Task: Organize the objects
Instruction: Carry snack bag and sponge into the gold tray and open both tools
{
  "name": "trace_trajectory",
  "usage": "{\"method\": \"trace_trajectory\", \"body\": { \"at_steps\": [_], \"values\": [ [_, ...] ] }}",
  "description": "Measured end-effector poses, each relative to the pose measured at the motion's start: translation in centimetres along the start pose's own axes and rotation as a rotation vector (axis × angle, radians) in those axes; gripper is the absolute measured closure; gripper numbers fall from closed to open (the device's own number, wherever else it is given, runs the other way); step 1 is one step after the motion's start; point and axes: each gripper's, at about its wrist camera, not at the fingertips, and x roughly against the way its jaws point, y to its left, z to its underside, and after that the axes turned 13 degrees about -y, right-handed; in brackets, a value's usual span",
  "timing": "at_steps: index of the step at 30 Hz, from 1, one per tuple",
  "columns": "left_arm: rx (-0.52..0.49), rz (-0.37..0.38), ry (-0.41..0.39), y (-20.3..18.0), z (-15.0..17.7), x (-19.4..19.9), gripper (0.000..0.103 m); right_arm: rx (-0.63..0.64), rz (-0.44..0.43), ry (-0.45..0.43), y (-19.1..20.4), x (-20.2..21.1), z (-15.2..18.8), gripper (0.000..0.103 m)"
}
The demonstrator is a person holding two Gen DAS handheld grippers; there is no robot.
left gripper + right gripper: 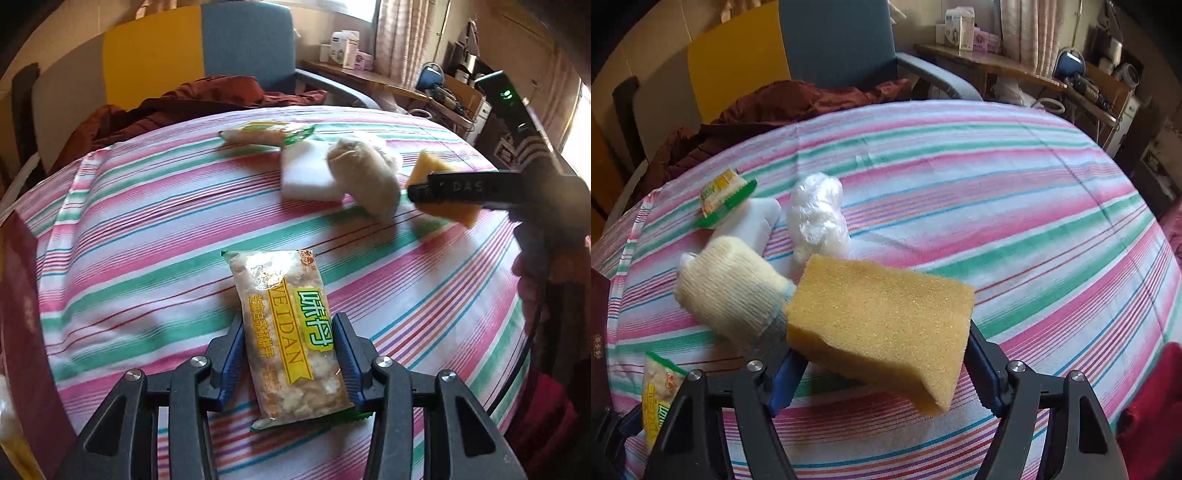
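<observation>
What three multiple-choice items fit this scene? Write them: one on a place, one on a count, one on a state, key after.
1. Where does the white foam block lie?
A. On the blue chair
B. On the striped cloth, between the far snack packet and the cream knit roll
C. Inside a drawer

2. How many green-edged snack packets show?
A. Two
B. Four
C. None

3. What state is the yellow sponge in?
A. Lying loose on the cloth
B. Wrapped in plastic
C. Gripped in the right tool

Key: 1 B, since the block sits on the cloth, with the packet and the roll against its sides. 2 A, since besides the far one there is only the near snack packet. 3 C, since both pads press the sponge's ends.
</observation>
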Motion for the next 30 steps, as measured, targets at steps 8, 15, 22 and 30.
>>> {"method": "trace_trajectory", "body": {
  "at_steps": [8, 15, 22, 30],
  "values": [
    [0.011, -0.062, -0.018, 0.7, 0.0, 1.8, 0.059, 0.009, -0.026, -0.171, 0.8, 3.6, -1.6, 0.026],
    [-0.002, -0.094, -0.112, 0.9, -1.3, 5.9, 0.059, 0.059, -0.055, -0.255, 2.4, 5.5, -2.5, 0.026],
    [0.002, -0.148, -0.203, 2.3, -2.6, 10.3, 0.059, 0.059, -0.1, -0.287, 3.4, 6.7, -2.4, 0.026],
    [0.058, -0.21, -0.238, 5.6, -2.1, 13.6, 0.059, 0.054, -0.138, -0.323, 5.4, 9.5, -2.1, 0.026]
  ]
}}
